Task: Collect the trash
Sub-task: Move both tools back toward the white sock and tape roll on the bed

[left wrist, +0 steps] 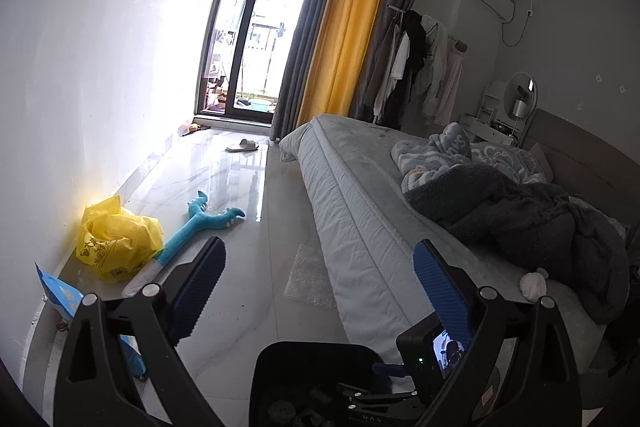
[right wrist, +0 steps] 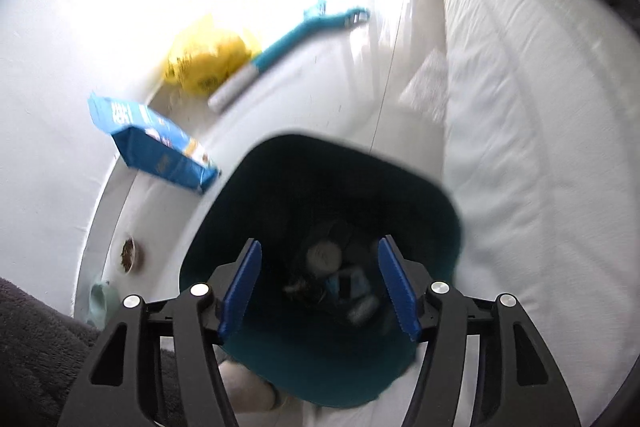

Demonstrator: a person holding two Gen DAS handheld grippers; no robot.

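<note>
The big bed is sitting right beside the dark trash bin, and its white side is running along the shiny floor. The bin is standing on the floor between the bed and the white wall. Some trash is lying at the bottom of the bin, but it is too dark and blurry to name.

Farther from the bin, by the wall, a yellow plastic bag is sitting crumpled. A long blue toy is lying just beside the bag. A blue packet is leaning near the bin's rim, on the wall side.

The right claw is hanging over the bin's mouth, spread wide and gripping nothing. The left claw is pointing over the floor past the bin, spread wide too, with nothing in it.
</note>
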